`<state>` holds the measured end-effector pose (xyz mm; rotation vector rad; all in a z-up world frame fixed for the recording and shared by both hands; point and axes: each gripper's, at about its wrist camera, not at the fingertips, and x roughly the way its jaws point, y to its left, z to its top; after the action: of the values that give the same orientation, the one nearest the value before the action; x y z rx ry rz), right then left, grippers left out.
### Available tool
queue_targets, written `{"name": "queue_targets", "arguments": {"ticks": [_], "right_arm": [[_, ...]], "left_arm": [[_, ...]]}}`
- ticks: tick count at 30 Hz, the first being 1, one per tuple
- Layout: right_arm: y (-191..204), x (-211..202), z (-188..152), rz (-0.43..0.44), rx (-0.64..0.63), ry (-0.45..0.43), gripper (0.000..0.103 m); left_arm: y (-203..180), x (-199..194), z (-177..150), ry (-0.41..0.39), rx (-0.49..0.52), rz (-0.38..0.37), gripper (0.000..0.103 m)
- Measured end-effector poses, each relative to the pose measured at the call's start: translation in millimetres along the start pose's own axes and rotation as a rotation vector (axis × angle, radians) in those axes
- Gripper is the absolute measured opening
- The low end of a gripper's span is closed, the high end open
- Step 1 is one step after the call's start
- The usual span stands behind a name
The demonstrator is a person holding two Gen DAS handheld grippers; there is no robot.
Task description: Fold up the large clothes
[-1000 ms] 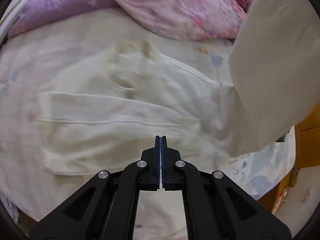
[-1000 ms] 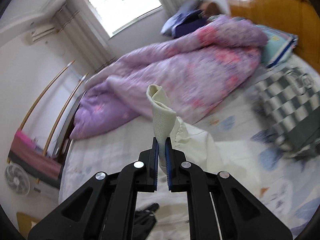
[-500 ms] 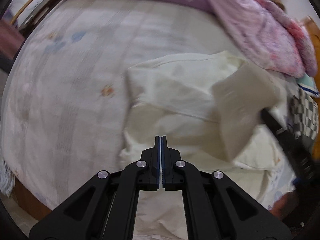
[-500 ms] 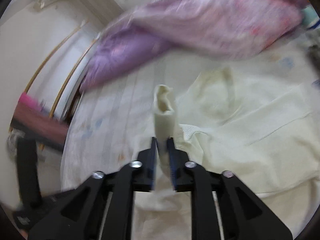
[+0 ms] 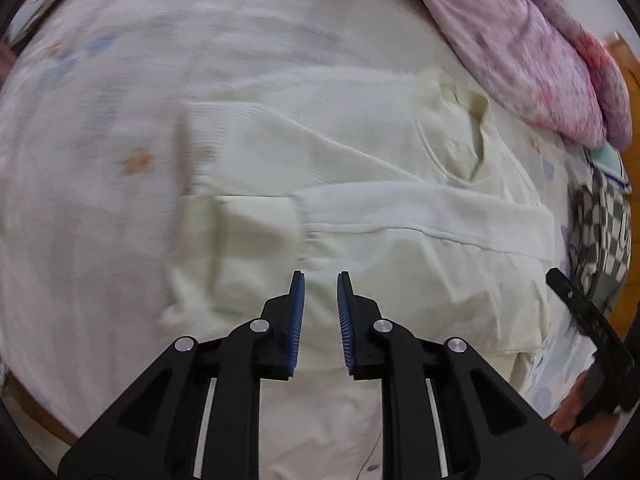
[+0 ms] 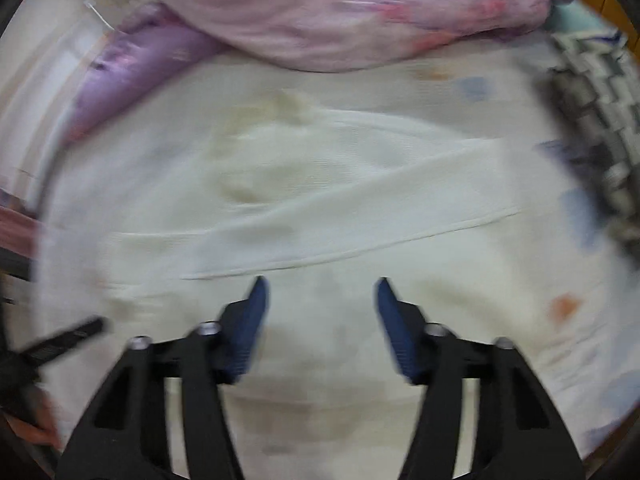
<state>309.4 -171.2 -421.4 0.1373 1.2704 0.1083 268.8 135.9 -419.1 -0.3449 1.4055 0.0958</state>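
Observation:
A cream long-sleeved garment (image 5: pixel 380 152) lies spread on the bed, its collar toward the quilt. One sleeve (image 5: pixel 420 212) lies folded across the chest; the right wrist view shows the same sleeve (image 6: pixel 360 224) over the garment (image 6: pixel 320 168). My left gripper (image 5: pixel 321 280) hovers over the garment's lower part, jaws opening, nothing between them. My right gripper (image 6: pixel 320 284) points down at the same cloth; its jaws stand wide, are closing a little, and hold nothing. The right wrist view is blurred. Each gripper shows at the edge of the other's view.
A pink and purple quilt (image 5: pixel 520 40) is heaped along the far side of the bed (image 5: pixel 100 120). A black-and-white checkered cloth (image 5: pixel 600 232) lies at the right, beside a wooden headboard (image 5: pixel 628 80). A hand (image 5: pixel 576 432) holds the right gripper's handle.
The right gripper came down and let go of the sleeve, which now lies flat across the garment. The left gripper's shut jaws have parted, and it has moved along the garment.

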Motion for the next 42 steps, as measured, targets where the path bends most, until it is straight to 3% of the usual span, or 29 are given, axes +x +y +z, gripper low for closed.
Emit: {"name": "queue_targets", "arguments": {"ticks": [3,5,6,10,13,15,18,21,25,28,30,33,37,39,42], "right_arm": [[-39.6,34.7,-3.8,-0.089,-0.007,0.107,0.019],[-65.5,62.3,-19.3,-0.261,-0.054,0.22,0.0],[-84.2,72.6,-33.9,-0.317,-0.053,0.269,0.0],[-128.4,65.8,-60.4,-0.21,0.048,0.239,0.0],[-133.1,74.0,-56.7,-0.194,0.077,0.258,0.0],[-136.2,73.3,-47.1,-0.195,0.124,0.29,0.0],[-137.4,45.6,-22.9,-0.129,0.158,0.203,0.001],[-144.9,52.3,11.1,-0.051,0.182,0.18,0.002],[-153.1,94.5,63.5,-0.05,0.179,0.194,0.002],[-155.3,117.0,87.8,-0.053,0.146,0.236,0.0],[-162.2,119.4,92.0,-0.031,0.192,0.276,0.0],[-153.9,102.4,71.2,-0.078,0.108,0.341,0.0],[-140.6,82.8,-7.3,-0.125,0.048,0.469,0.002],[-142.2,83.0,-37.6,-0.15,0.048,0.458,0.0],[-150.0,83.4,-48.9,-0.129,0.122,0.403,0.0]], "left_arm": [[-19.4,39.3,1.0,0.052,0.047,-0.007,0.017],[-26.6,70.3,-3.0,0.143,0.069,0.036,0.017],[-27.9,79.3,-5.9,0.173,0.073,0.055,0.016],[-28.8,84.2,-21.3,0.185,0.063,0.054,0.016],[-22.9,88.9,-20.7,0.19,0.03,0.027,0.017],[-25.6,79.4,-12.0,0.199,0.03,0.059,0.017],[-32.2,55.8,0.9,0.144,0.045,0.045,0.017],[-30.7,58.3,15.1,0.133,0.039,0.057,0.017],[-17.1,102.8,28.7,0.202,-0.011,0.068,0.017],[-15.8,106.0,34.5,0.213,-0.009,0.053,0.017],[-11.2,103.4,32.1,0.214,-0.018,0.038,0.016],[-7.8,93.2,15.2,0.238,0.003,0.083,0.016],[-9.1,93.9,-14.8,0.263,-0.015,0.08,0.016],[-2.0,100.7,-22.6,0.234,-0.041,0.054,0.016],[11.5,103.6,-21.6,0.224,-0.087,0.004,0.017]]}}
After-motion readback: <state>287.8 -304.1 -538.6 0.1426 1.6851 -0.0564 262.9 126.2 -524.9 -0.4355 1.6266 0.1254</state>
